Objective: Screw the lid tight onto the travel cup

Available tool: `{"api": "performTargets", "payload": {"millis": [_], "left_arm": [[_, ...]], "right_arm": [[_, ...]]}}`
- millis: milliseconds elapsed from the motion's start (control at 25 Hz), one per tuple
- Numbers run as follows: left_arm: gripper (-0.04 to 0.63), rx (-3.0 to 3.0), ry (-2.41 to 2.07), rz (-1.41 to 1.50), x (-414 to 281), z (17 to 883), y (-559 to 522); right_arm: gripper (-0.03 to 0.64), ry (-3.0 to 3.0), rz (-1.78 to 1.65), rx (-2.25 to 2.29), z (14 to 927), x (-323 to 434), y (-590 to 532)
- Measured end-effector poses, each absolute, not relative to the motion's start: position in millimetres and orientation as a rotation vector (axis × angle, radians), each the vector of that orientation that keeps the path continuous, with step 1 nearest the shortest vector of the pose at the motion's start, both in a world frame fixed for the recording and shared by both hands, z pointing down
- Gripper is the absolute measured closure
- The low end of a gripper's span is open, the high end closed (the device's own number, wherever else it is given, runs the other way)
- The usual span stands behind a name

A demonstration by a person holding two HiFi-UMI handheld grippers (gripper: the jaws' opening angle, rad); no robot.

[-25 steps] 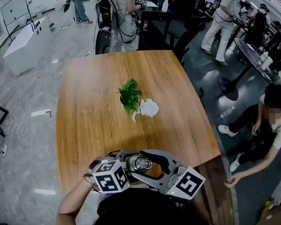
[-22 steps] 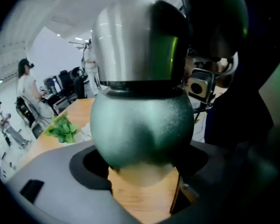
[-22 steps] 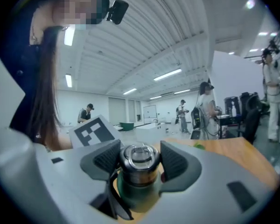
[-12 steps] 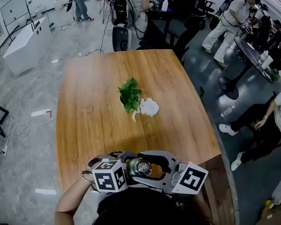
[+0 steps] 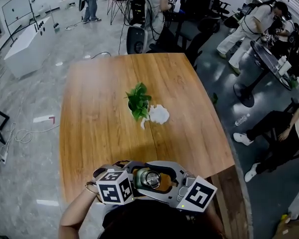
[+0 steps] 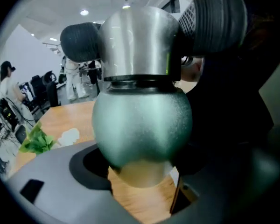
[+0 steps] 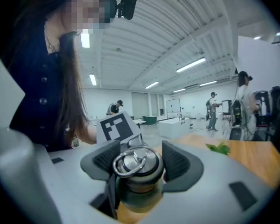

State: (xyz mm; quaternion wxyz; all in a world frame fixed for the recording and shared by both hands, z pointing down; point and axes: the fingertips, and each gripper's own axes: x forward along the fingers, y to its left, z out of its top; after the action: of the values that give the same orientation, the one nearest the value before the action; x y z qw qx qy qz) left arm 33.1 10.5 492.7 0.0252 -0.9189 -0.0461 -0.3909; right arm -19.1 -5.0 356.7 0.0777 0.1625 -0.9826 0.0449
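1. Your left claw [image 6: 140,171]: clamped on the green body of the travel cup [image 6: 141,120], which is held above the near edge of the desk [image 5: 99,108].
2. Your right claw [image 7: 136,167]: black pads closed on either side of the silver lid [image 6: 136,41], which sits on the cup's top with its ring handle facing you.
3. Small green plant [image 5: 138,102]: mid-desk, well apart from the cup.
4. White object [image 5: 158,114]: just right of the plant.
5. People [image 5: 236,24]: standing on the grey floor beyond the far end.

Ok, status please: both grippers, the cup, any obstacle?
Left gripper shut on travel cup. Right gripper shut on lid; lid on cup, tightness unclear. Plant mid-table, not in way.
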Motion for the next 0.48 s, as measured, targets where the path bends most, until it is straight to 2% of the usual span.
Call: {"api": "performTargets", "payload": {"millis": [120, 320, 480], "left_arm": [[0.204, -2.913, -0.124, -1.165, 38.5, 488.8, 9.3], [0.204, -2.894, 0.231, -1.185, 40.2, 490.1, -23.9], [0.204, -2.901, 0.027, -1.134, 37.9, 484.0, -9.9]], "right_arm": [[0.344, -2.952, 0.115, 0.548, 354.8, -19.7, -11.5], [0.344, -2.926, 0.107, 0.859, 353.1, -10.3, -36.7], [0.344, -2.997, 0.189, 0.658, 347.0, -12.2, -20.1]]}}
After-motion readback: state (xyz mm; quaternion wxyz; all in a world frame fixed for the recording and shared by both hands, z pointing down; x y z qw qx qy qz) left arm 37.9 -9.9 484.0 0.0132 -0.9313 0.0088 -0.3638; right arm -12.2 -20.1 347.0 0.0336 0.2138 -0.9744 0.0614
